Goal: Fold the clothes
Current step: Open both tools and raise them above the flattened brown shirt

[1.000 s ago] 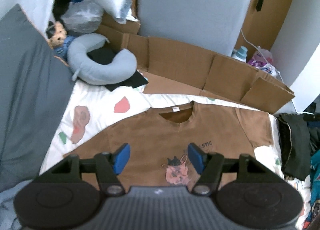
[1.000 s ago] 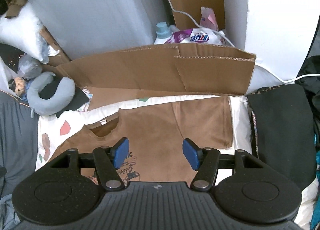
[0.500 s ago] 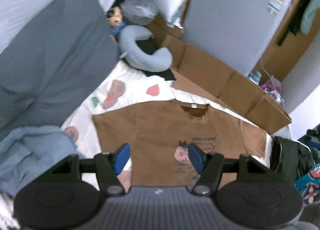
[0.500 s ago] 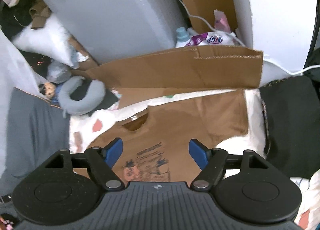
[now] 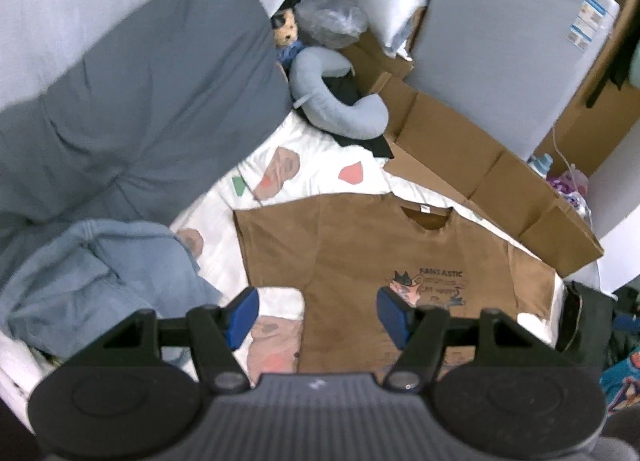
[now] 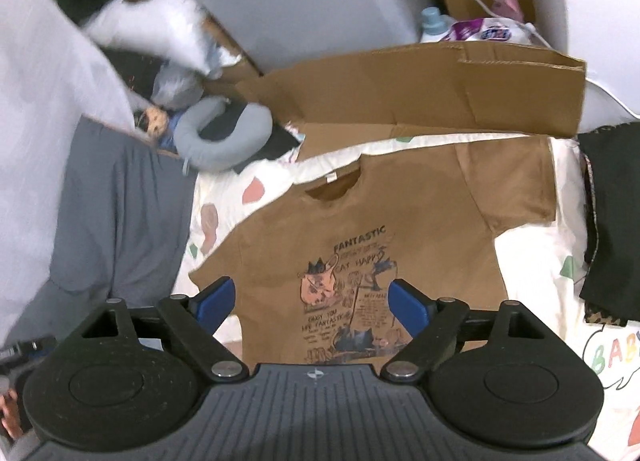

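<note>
Brown T-shirt spread face up on the patterned bed sheet, ready for a first fold.

Left tongs parted and empty above the left sleeve and hem side; right tongs wide, just been opening, nothing between the pads, hanging over the printed chest. Best done by pinching each side at shoulder and hem together, thin fabric only, then carrying sleeves inward in line with the collar so the print stays centred and the cloth flat. Crowding on all sides: blue garment heaped near the left sleeve, dark clothes just beside the right sleeve, cardboard behind the collar, neck pillow and grey pillow further off. Little spare sheet for sliding.
</note>
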### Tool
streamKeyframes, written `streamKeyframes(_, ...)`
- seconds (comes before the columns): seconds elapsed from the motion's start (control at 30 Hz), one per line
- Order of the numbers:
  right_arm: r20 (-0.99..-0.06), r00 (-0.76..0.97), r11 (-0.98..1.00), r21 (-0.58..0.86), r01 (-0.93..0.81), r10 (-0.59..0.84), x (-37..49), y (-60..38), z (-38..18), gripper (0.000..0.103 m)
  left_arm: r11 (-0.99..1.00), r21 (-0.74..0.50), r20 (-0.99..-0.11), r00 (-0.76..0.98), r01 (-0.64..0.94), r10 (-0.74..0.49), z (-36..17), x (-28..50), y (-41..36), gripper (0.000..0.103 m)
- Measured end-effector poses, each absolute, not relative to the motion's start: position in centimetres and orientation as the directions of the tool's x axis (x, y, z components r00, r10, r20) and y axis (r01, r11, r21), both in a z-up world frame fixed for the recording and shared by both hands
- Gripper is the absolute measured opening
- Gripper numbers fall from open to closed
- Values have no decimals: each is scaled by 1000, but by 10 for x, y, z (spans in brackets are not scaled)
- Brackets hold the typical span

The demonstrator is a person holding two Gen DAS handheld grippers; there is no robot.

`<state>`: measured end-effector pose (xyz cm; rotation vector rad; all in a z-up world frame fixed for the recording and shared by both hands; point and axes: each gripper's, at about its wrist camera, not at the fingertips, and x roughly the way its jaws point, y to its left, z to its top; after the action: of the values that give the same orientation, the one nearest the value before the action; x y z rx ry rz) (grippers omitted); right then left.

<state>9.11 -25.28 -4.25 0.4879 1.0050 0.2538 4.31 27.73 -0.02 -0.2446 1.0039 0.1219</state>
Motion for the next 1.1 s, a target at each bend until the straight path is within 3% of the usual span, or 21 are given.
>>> streamKeyframes(0.47, -754, 526, 890, 455, -14, 394, 116, -210, -56, 88, 963, -185, -856, 513, -194, -61, -51, 81, 310, 68)
streamKeyframes(1.1, -741, 556, 901, 432, -33, 376, 133, -159, -116, 88, 946, -266, -846, 516, -187, -136, -137, 104, 336, 68)
